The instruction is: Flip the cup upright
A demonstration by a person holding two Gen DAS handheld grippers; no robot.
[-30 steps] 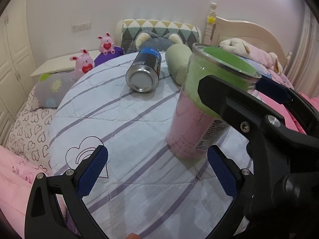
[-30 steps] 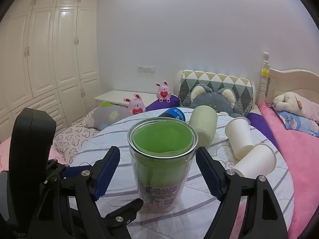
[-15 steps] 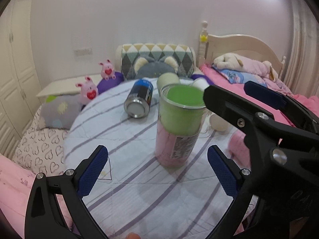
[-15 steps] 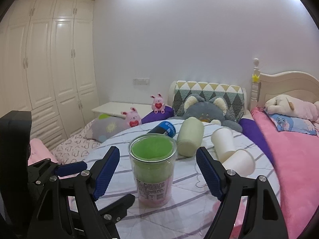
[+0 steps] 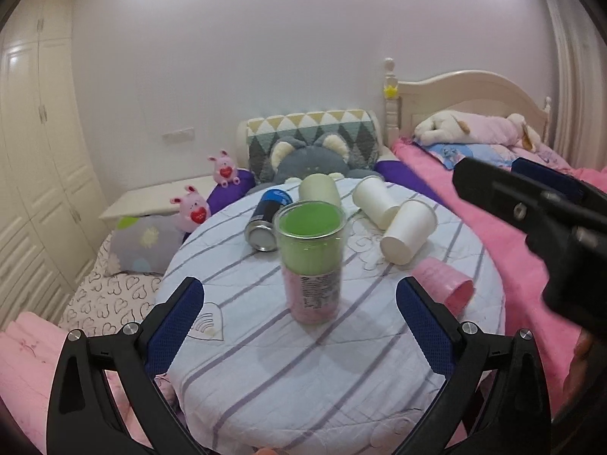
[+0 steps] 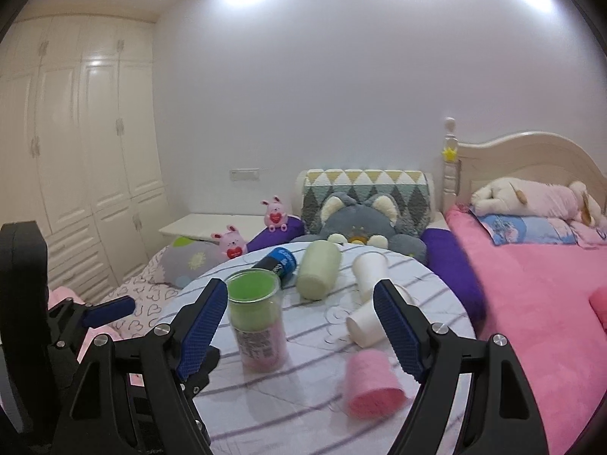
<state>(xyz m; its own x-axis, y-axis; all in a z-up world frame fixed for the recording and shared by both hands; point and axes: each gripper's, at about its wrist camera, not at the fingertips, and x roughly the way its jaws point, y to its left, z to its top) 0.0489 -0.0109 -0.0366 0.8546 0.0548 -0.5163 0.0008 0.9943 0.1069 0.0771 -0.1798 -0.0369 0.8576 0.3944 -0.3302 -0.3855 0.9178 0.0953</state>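
A clear cup with green and pink lining (image 5: pixel 311 261) stands upright, mouth up, on the round striped table (image 5: pixel 303 379); it also shows in the right wrist view (image 6: pixel 258 326). My left gripper (image 5: pixel 299 326) is open and empty, pulled back from the cup. My right gripper (image 6: pixel 296 326) is open and empty, also back from the cup, and shows at the right of the left wrist view (image 5: pixel 531 204).
Lying on the table are a pink cup (image 5: pixel 444 288), two white paper cups (image 5: pixel 408 237), a pale green cup (image 5: pixel 318 189) and a blue can (image 5: pixel 267 216). A pink bed (image 6: pixel 550 295) stands to the right, plush toys and pillows behind.
Both grippers have drawn back and away from the upright cup, which now looks smaller and stands free on the table. More of the table and the other cups has come into view.
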